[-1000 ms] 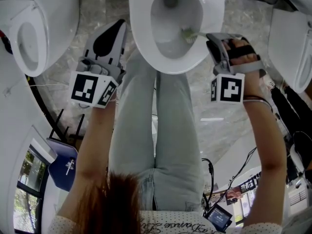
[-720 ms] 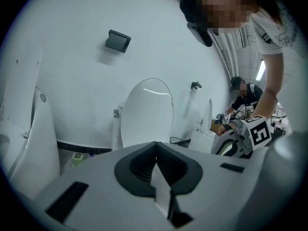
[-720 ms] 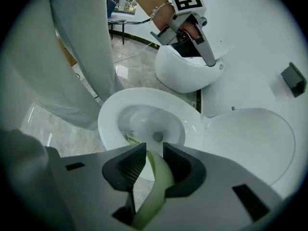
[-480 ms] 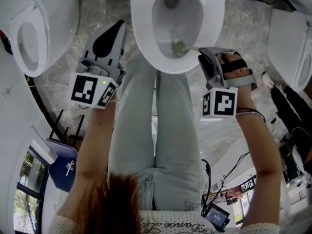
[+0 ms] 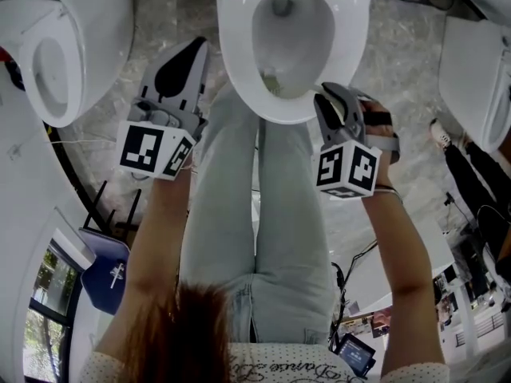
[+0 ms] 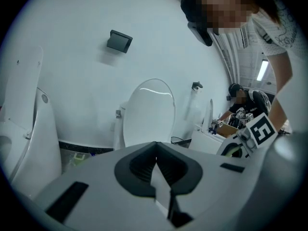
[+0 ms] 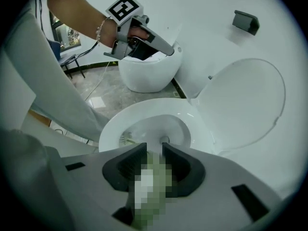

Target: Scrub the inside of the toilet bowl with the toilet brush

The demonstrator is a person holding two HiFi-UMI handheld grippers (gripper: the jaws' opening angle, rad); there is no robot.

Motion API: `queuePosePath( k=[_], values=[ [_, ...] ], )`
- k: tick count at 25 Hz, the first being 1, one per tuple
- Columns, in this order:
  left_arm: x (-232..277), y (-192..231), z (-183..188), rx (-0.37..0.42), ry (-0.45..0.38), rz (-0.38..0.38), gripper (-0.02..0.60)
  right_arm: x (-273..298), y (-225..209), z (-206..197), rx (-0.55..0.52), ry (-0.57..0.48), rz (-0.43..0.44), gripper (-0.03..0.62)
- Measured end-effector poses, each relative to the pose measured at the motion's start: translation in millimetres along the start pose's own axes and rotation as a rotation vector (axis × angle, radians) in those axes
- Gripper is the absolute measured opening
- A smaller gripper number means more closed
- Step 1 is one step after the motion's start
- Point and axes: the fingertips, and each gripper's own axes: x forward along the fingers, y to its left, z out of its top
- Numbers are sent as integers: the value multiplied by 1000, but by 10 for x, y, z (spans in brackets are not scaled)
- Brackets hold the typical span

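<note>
1. Nearest to us are the person's legs in pale jeans (image 5: 239,214), standing right up against the front of the toilet bowl (image 5: 236,86).
2. We see the left gripper (image 5: 194,48) held out over the marble floor (image 5: 156,14), just left of the bowl and apart from it. In the left gripper view its jaws are pressed together with nothing between them.
3. We find the right gripper (image 5: 323,96) at the bowl's front right rim. In the right gripper view its jaws pinch the green handle (image 7: 154,161) of the toilet brush (image 5: 271,82).
4. The brush reaches down into the bowl. We see its bristle head against the inner wall at the front of the bowl, near the person's legs and short of the drain hole (image 7: 165,140).
5. Behind the bowl, the toilet lid (image 7: 245,100) stands raised against the white wall (image 7: 202,28).
6. Further off, a second toilet (image 5: 88,38) sits on the floor to the left, well apart from the first.
</note>
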Motion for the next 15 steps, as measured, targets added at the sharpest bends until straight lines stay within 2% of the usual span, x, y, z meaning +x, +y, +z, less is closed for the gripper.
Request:
queuePosePath(
  k=[6, 11, 15],
  values=[
    [-26, 7, 43, 9, 3, 2, 3, 113, -169, -111, 204, -36, -67, 112],
    [-37, -13, 129, 23, 8, 4, 2, 17, -372, -325, 235, 11, -160, 112],
    [-34, -69, 263, 37, 2, 3, 3, -201, -519, -429, 332, -18, -200, 112]
  ],
)
